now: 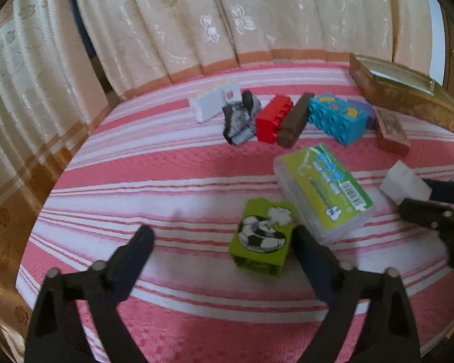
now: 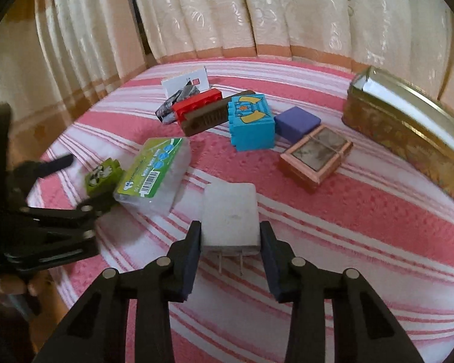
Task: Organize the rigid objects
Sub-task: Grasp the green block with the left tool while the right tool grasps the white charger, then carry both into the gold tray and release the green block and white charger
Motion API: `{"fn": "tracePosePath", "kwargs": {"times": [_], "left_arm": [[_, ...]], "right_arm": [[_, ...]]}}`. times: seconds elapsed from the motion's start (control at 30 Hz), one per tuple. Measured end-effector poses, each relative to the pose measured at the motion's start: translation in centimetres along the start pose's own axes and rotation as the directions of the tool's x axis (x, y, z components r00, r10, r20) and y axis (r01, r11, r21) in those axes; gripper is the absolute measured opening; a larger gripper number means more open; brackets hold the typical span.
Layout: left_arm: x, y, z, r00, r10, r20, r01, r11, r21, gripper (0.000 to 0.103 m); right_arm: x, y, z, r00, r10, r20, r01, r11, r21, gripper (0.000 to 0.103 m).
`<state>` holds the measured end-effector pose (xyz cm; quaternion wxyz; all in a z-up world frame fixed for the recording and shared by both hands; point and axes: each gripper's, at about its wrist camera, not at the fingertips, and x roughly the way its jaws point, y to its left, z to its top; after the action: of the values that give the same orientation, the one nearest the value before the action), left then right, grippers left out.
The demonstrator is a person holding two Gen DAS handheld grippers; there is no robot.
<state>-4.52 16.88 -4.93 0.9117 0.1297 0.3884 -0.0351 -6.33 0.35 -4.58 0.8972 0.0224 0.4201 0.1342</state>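
Two claws: right claw point(image 2: 230, 236) clamps white charger point(image 2: 230, 211); left claw point(image 1: 224, 242) spread.

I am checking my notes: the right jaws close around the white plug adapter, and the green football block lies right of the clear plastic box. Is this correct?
One error: the right wrist view shows the green football block lying left of the clear plastic box. The white plug adapter does sit between the right jaws.

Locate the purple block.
Right wrist view, right of centre: the purple block lies on the striped cloth, between the blue brick and the tin.
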Motion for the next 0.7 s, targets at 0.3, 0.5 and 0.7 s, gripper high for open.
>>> {"fn": "tracePosePath", "kwargs": {"times": [0.3,0.5,0.7], "left_arm": [[0.2,0.4,-0.2,0.991,-0.135,0.015,0.135,0.988,-0.071,0.031],[-1.0,0.2,0.2,0.991,-0.122,0.060,0.126,0.989,-0.071,0.030],[-3.4,-0.2,2.2,0.985,-0.108,0.133,0.118,0.991,-0.071,0.030]], "right_arm": [[-0.9,-1.7,-0.3,0.999,0.043,0.030,-0.045,0.997,0.066,0.040],[-2.9,-3.0,0.3,0.993,0.065,0.101,-0.075,0.992,0.098,0.040],[-4.6,-4.4,0.8,0.985,0.059,0.161,-0.079,0.990,0.118,0.040]]}}
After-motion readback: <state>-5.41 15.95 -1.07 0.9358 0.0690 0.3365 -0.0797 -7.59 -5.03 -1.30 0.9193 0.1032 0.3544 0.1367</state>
